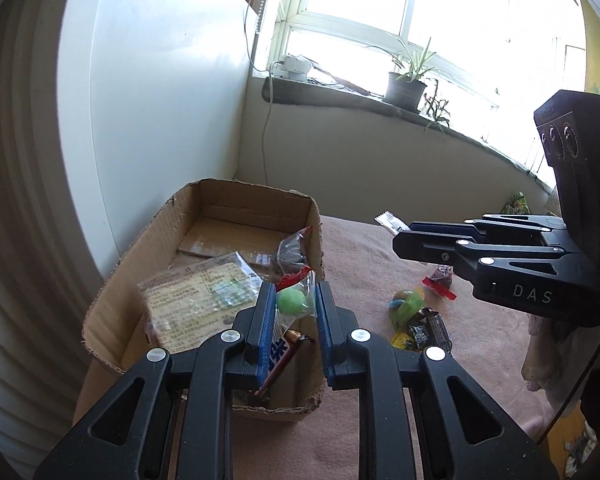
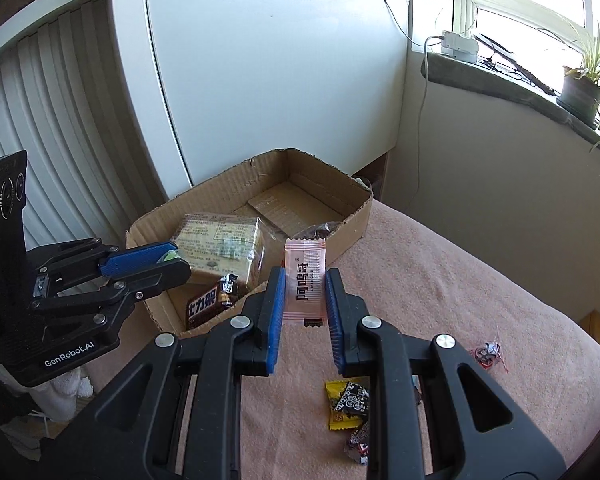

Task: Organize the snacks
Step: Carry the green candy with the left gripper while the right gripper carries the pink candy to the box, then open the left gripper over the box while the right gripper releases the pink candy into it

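My left gripper (image 1: 296,292) is shut on a green ball candy (image 1: 293,301) in a clear wrapper, held over the near right corner of the open cardboard box (image 1: 252,187). The box holds a big cracker pack (image 1: 196,292), a brown chocolate bar (image 1: 281,358) and a dark wrapped sweet (image 1: 294,250). My right gripper (image 2: 306,276) is shut on a pink sachet (image 2: 305,280), held upright just outside the box's (image 2: 356,220) right wall. Each view shows the other gripper: the right one (image 1: 396,240) and the left one (image 2: 182,260).
Loose wrapped sweets (image 1: 408,306) (image 2: 348,400) lie on the pink tablecloth (image 2: 440,280) right of the box, with one more red-ended sweet (image 2: 488,352) farther right. A white panel (image 2: 260,80) stands behind the box. A potted plant (image 1: 406,88) sits on the windowsill.
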Demonstrator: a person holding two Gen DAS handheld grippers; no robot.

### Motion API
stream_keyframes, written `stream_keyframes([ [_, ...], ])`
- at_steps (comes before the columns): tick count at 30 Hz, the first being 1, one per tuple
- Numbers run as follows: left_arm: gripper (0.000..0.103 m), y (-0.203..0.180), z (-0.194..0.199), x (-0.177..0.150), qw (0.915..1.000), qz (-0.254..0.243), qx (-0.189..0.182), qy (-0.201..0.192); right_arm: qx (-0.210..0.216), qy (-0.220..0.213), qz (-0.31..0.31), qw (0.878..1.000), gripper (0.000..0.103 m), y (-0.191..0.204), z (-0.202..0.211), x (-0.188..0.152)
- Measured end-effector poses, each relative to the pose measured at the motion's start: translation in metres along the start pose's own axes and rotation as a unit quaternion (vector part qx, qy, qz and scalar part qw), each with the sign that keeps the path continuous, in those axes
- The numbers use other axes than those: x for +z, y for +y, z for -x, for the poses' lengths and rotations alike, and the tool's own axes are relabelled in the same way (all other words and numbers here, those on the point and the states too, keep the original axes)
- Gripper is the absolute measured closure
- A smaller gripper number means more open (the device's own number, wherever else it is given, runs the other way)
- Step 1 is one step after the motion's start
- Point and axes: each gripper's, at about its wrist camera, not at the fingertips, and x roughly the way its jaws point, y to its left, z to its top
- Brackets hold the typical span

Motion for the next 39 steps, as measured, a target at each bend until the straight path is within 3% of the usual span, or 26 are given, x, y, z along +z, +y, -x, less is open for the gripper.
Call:
stream_keyframes([
  [8, 0.085, 0.029, -0.014, 0.015, 0.9997, 0.016, 0.016, 0.005, 0.020, 0.004, 0.008, 1.000, 0.082, 0.014, -0.041, 0.033],
  [21, 0.084, 0.046, -0.028, 0.024, 0.9992, 0.023, 0.031, 0.011, 0.042, 0.032, 0.012, 0.999, 0.082, 0.021, -0.096, 0.052],
  [35, 0.082, 0.049, -0.030, 0.026, 0.9988, 0.025, 0.040, 0.015, 0.044, 0.037, 0.008, 0.998, 0.082, 0.016, -0.108, 0.054],
  [36, 0.079, 0.049, -0.030, 0.026, 0.9987, 0.026, 0.041, 0.015, 0.042, 0.037, 0.009, 0.998, 0.079, 0.017, -0.108, 0.055],
  [39, 0.063, 0.051, -0.028, 0.026, 0.9985, 0.029, 0.044, 0.012, 0.039, 0.033, 0.009, 0.999, 0.048, 0.017, -0.107, 0.055],
])
